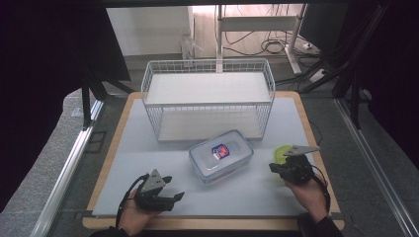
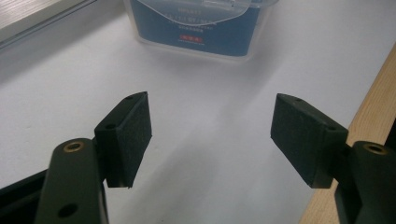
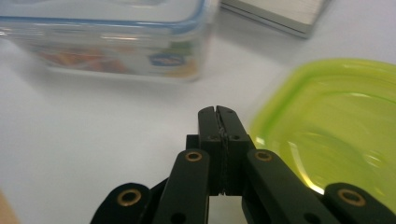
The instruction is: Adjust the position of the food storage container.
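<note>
A clear plastic food box [image 1: 221,155] with a blue-rimmed lid and a label lies in the middle of the white mat, in front of a white wire rack [image 1: 208,98]. My left gripper [image 1: 174,192] rests near the front left of the mat, open, with nothing between its pads [image 2: 130,135]; the box [image 2: 201,28] lies ahead of it. My right gripper [image 1: 274,168] is at the right, shut with nothing in it [image 3: 217,112]. A lime-green lid or container [image 1: 281,152] lies just beyond it, and right beside the jaws [image 3: 336,126]. The box [image 3: 107,37] is to its left.
The two-level wire rack stands at the back of the mat. The white mat [image 1: 148,163] lies on a wooden table [image 1: 116,148] whose edge shows around it. Metal rails run along both sides. Bare mat lies between the grippers and in front of the box.
</note>
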Tool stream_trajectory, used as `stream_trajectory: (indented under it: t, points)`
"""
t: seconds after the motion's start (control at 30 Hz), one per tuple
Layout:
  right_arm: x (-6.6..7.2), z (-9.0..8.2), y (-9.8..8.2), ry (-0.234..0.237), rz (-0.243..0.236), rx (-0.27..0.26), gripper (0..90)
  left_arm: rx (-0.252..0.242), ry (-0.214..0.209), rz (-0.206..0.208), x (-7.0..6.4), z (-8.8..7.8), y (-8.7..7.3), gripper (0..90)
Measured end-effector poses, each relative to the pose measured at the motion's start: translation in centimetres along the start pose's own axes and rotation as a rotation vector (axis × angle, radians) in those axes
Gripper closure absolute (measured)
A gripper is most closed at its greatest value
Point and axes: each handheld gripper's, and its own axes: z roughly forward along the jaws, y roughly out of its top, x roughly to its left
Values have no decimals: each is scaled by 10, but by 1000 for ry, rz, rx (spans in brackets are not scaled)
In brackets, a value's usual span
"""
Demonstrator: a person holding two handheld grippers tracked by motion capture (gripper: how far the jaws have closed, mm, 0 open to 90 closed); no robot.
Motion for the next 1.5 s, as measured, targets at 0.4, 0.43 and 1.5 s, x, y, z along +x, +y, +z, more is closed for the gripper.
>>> stream_trajectory:
  t: [0.4, 0.43, 1.5]
  points:
    - [10, 29, 40, -58, -66, -9, 900, -45, 4, -15, 3, 8, 21, 608]
    - [8, 33, 44, -76, -63, -2, 900, -45, 1, -20, 4, 10, 23, 650]
    - [44, 49, 55, -1, -130, 41, 900, 36, 75, -79, 36, 32, 29, 873]
